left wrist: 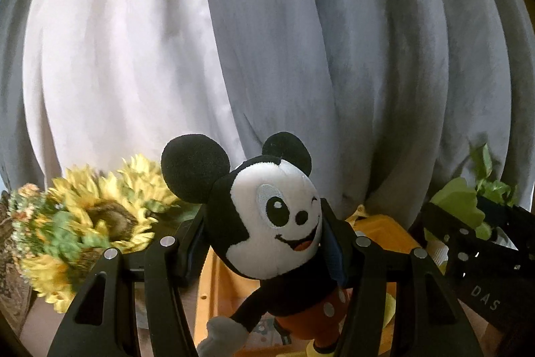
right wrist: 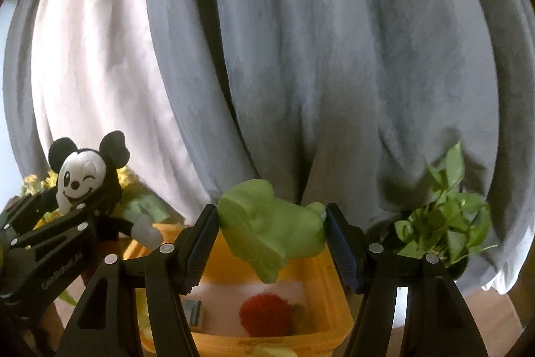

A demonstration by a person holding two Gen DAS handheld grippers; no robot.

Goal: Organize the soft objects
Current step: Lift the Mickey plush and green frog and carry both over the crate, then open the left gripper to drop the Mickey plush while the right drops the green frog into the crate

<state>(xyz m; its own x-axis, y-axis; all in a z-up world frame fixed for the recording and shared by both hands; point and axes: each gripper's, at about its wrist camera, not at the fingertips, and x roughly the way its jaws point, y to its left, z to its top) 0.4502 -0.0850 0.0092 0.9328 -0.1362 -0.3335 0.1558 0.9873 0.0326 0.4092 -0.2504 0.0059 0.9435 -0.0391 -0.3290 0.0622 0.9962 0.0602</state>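
Observation:
My left gripper [left wrist: 264,226] is shut on the head of a black-and-white mouse plush [left wrist: 267,219] with red shorts, held up in the air. That plush [right wrist: 83,179] and the left gripper [right wrist: 67,216] also show at the left of the right wrist view. My right gripper [right wrist: 271,233] is shut on a soft green toy [right wrist: 271,230], which hangs above a yellow bin [right wrist: 331,310]. Inside the bin lie a red fuzzy ball [right wrist: 267,313] and a small printed block [right wrist: 192,315]. The same yellow bin [left wrist: 384,230] lies below the plush, and the green toy [left wrist: 458,203] sits at the right.
Grey and white curtains [right wrist: 301,56] hang close behind everything. A bunch of artificial sunflowers [left wrist: 93,219] stands at the left. A leafy green pot plant [right wrist: 448,219] stands at the right of the bin. The bin rests on a brown wooden surface [right wrist: 495,320].

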